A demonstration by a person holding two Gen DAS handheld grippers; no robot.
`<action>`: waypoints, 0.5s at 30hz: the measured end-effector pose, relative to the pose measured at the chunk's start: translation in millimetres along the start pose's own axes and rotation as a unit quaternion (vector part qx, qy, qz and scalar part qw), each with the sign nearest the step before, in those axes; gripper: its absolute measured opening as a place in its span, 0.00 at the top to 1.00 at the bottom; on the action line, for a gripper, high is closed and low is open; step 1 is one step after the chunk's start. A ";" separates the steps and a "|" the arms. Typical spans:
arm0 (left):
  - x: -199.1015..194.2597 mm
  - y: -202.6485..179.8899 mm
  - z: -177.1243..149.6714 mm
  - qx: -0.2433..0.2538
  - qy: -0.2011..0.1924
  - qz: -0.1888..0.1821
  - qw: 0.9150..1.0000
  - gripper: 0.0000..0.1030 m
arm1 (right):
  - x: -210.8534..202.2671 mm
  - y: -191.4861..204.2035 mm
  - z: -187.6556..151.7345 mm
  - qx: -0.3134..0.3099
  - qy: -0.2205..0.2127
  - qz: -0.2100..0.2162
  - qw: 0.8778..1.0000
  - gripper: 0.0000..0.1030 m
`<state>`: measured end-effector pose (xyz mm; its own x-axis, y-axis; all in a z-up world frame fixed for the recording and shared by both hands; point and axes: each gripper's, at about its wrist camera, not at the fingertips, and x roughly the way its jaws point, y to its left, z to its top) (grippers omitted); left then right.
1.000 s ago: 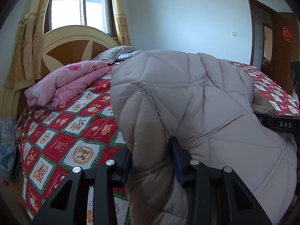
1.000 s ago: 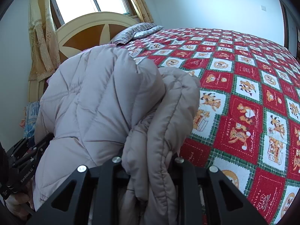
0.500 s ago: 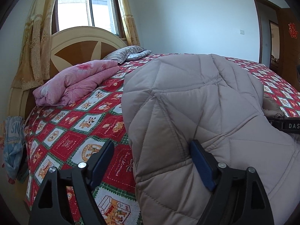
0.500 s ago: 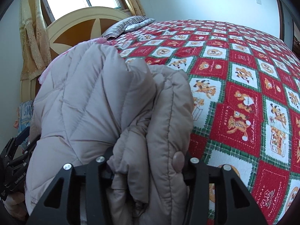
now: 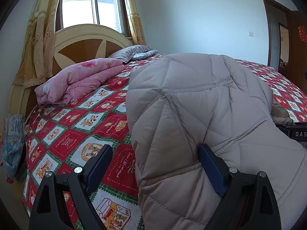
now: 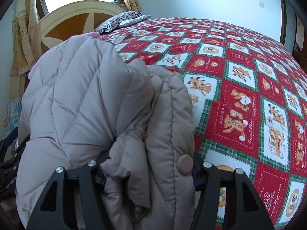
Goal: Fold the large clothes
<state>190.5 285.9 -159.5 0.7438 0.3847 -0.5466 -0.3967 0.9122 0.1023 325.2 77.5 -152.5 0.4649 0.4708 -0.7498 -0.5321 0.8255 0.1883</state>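
Note:
A puffy beige quilted jacket (image 5: 201, 105) lies heaped on the bed's red cartoon-patterned cover (image 5: 76, 134). My left gripper (image 5: 155, 149) straddles the jacket's near left edge and its jaws are opening. The left pad (image 5: 99, 164) stands clear over the cover, and the right pad (image 5: 211, 170) rests in a fold. In the right wrist view the jacket (image 6: 86, 95) is bundled, and its buttoned edge (image 6: 185, 164) fills the gap of my right gripper (image 6: 151, 157). Those jaws are opening too, with the fabric loose between them.
A folded pink blanket (image 5: 80, 80) and striped pillows (image 5: 130, 52) lie near the round headboard (image 5: 86, 38). A blue cloth (image 5: 13, 140) hangs off the bed's left side. A doorway (image 5: 278, 38) is at the right. The cover (image 6: 239, 76) stretches bare to the jacket's right.
Both grippers have opened from a grip on the jacket. The jacket has sunk and spread on the bed. Neither hand has shifted much.

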 end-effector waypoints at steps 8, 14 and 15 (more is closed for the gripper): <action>0.5 0.2 -0.3 -0.003 0.000 0.001 1.000 0.09 | 0.4 0.7 -2.0 0.002 -0.002 -0.013 1.000 0.35; -0.4 -1.6 0.4 -0.002 0.001 0.002 1.000 0.08 | 1.9 1.2 -1.0 0.001 0.002 -0.022 1.000 0.32; -0.9 -2.2 0.6 -0.001 0.001 0.004 1.000 0.08 | 1.9 1.7 -1.0 0.001 0.002 -0.024 1.000 0.32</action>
<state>191.0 283.6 -158.7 0.7400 0.3912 -0.5472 -0.4027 0.9092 0.1053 324.5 79.5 -154.3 0.4865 0.4299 -0.7606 -0.5087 0.8471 0.1534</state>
